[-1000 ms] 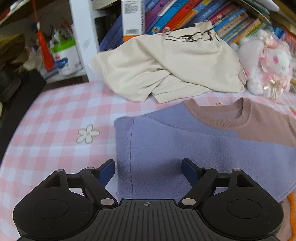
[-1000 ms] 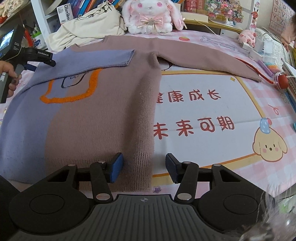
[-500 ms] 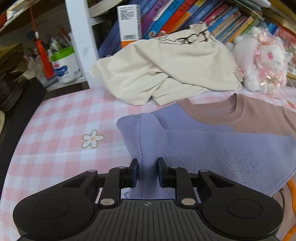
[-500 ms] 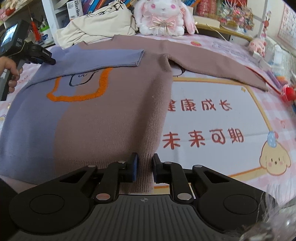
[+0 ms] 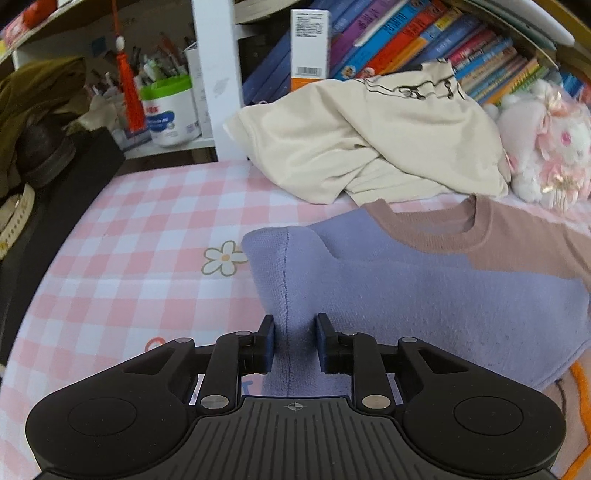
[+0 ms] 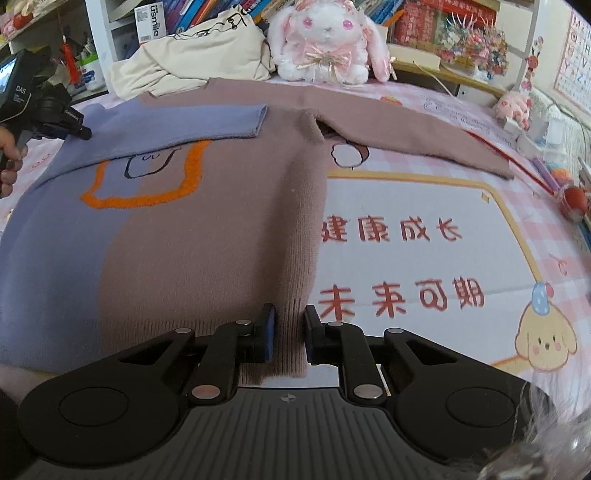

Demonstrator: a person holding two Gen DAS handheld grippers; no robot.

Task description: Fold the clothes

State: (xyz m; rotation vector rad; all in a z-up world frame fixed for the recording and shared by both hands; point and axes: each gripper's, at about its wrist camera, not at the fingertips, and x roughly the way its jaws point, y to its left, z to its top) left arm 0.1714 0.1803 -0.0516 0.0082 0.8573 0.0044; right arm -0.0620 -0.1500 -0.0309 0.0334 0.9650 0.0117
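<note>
Along the table's near edge the sweater [image 6: 207, 236] runs lengthwise away, right gripper [image 6: 289, 334] clamped on its brown hem corner, left gripper [image 5: 294, 341] pinching the lilac shoulder fold.

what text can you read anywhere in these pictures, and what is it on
"usmile": white box on the shelf.
"DAS": left hand-held gripper.
"健康成长" and "未来可期", upside down: table mat.
Book spines, tub label and wall chart: too blurred.

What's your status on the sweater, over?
Left gripper shut on sweater at purple shoulder fold. Right gripper shut on brown hem edge. Purple sleeve folded across chest; brown sleeve still spread out. Nothing in the way.
</note>
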